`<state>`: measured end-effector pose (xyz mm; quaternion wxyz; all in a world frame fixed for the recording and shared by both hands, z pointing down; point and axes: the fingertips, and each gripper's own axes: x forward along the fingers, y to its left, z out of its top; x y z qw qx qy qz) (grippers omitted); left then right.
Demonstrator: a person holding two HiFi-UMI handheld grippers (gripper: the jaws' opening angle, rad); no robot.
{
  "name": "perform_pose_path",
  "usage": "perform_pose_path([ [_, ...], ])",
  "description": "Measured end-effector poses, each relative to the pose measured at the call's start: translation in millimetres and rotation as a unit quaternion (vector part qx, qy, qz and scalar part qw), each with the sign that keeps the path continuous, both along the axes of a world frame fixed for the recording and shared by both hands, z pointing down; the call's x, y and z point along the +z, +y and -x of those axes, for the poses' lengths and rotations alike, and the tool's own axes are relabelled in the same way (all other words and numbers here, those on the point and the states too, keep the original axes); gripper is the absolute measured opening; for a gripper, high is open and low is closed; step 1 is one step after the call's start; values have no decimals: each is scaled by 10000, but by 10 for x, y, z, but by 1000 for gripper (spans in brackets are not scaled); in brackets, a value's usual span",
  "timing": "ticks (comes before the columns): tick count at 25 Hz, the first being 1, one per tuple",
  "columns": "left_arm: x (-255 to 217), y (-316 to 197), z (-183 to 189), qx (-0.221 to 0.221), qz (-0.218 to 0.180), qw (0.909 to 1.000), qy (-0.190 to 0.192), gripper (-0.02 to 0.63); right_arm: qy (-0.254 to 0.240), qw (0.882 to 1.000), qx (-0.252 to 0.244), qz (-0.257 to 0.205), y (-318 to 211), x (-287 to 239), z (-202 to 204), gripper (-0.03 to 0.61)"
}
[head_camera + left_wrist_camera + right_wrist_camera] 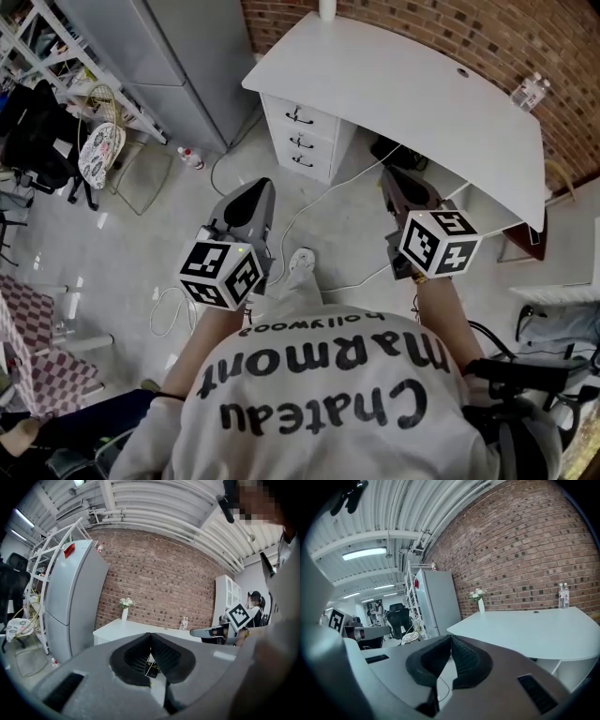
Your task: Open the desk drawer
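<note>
Drawer stack [302, 139] upper centre of head view, under left end of white desk [403, 84], all shut, well apart from both grippers. Jaws of left gripper [248, 202] and right gripper [405, 192] together, nothing held. My plan: open one early, close squarely on black handle [300, 116], pull straight out.

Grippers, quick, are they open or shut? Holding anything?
Left gripper: shut, holding nothing.
Right gripper: shut, holding nothing.
</note>
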<state>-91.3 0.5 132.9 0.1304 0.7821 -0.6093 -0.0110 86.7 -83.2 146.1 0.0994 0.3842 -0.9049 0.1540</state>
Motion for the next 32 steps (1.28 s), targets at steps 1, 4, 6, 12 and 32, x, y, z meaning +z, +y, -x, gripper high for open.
perform_pose_path([
  [1,-4,-85,42,13,-3,10000,0,14,15,10000,-6,14,-77,3,54,12],
  [4,-26,-343,180,56,-34,10000,-7,14,36,10000,-13,16,-315,-16,217,12],
  [6,-43,-531,285,89,-37,10000,4,14,25,10000,10,-10,-495,-60,325,12],
  [12,-91,-1055,615,214,-54,9997,59,14,36,9999,66,-108,-939,-187,662,12],
  [32,3,-2123,1109,713,-13,9974,64,14,-160,9997,97,-182,-1638,-97,1311,12],
])
